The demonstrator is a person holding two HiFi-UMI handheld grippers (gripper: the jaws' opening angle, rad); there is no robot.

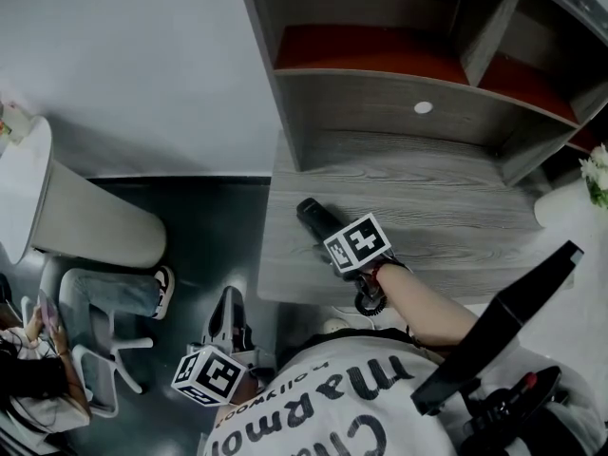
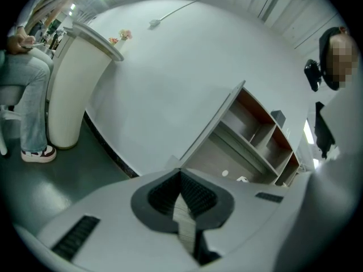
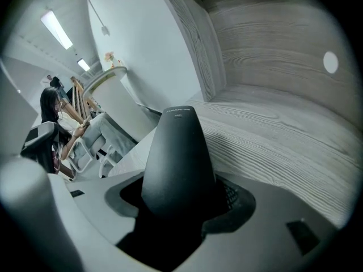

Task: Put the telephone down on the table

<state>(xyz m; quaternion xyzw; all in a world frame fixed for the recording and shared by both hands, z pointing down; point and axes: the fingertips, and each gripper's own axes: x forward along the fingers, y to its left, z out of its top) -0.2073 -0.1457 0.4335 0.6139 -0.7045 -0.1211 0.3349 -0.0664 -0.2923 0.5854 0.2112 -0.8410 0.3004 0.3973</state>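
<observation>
Right gripper (image 3: 178, 203) fingers (image 3: 233, 195) grip a black telephone (image 3: 177, 152) over the grey wood surface (image 3: 278, 135); left gripper (image 2: 181, 194) fingers pressed together, empty.

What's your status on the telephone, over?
Left tongs shut, empty, beside the table. Right tongs clamped on telephone, over the table. Nothing in the way beneath.

bare tabletop (image 1: 446, 198) lies open ahead and to the right of the telephone (image 1: 315, 217); shelf unit (image 1: 380, 103) walls off the rear, a white flower pot (image 1: 562, 207) the right edge, a black chair (image 1: 499, 321) the near right.
</observation>
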